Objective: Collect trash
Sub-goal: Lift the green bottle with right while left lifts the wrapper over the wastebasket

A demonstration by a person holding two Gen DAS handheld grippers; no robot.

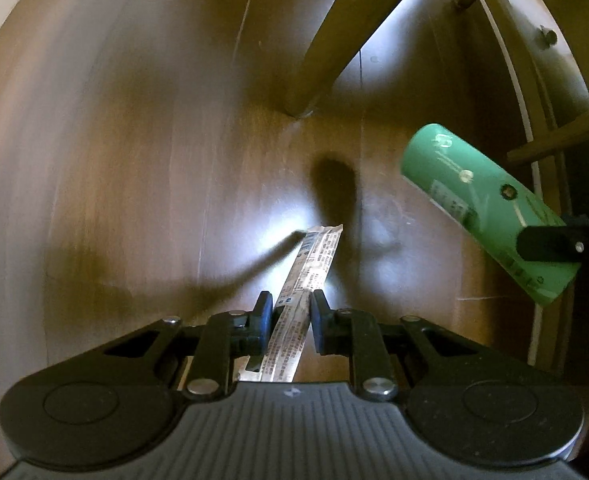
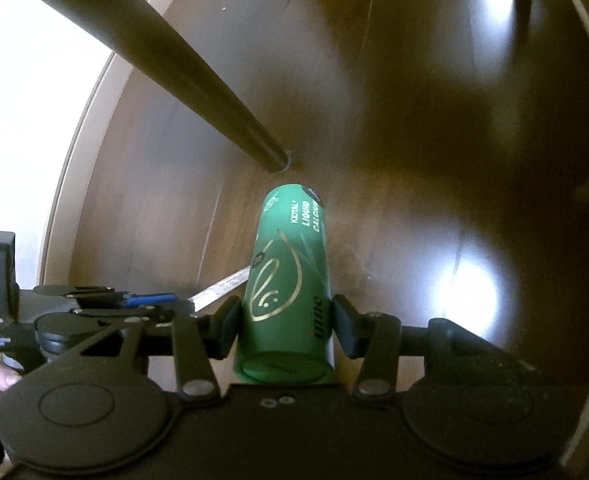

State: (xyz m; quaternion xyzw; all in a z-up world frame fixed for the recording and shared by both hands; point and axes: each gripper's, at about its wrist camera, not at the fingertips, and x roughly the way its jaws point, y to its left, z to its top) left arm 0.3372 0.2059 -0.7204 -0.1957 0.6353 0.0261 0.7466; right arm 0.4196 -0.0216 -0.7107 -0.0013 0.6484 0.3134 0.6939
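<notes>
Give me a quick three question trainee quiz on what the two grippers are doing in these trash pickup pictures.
1. True or false: the left gripper has its jaws shut on a printed sachet strip.
2. What does the right gripper hold? A. green tube B. glass bottle C. nothing
3. Fill in: beyond the tube, a wooden ___ leg stands on the floor.

Key: 1 true; 2 A; 3 furniture.

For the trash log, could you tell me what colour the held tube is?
Green with gold line art, the tube shows best from the right wrist.
</notes>
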